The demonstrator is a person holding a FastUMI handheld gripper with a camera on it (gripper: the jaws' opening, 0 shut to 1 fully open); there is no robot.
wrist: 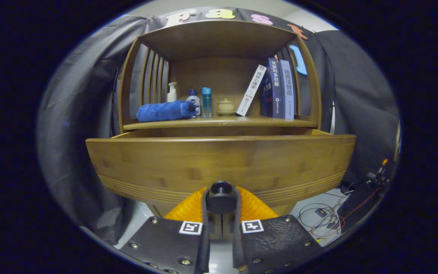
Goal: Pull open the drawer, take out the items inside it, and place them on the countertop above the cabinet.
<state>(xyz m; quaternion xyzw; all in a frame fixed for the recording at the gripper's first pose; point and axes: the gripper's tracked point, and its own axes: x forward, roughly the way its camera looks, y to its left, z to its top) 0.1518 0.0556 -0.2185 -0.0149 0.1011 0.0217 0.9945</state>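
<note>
Wooden drawer [219,163] front broadside, long axis crosswise, gripper [221,198] clamped on its knob [221,197].

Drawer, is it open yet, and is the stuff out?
The drawer is already pulled out from under the shelf. The hand-held gripper is shut on the knob. Left: taking the items out and putting them on top. The drawer's front hides its inside, so I cannot tell what is in there.
</note>
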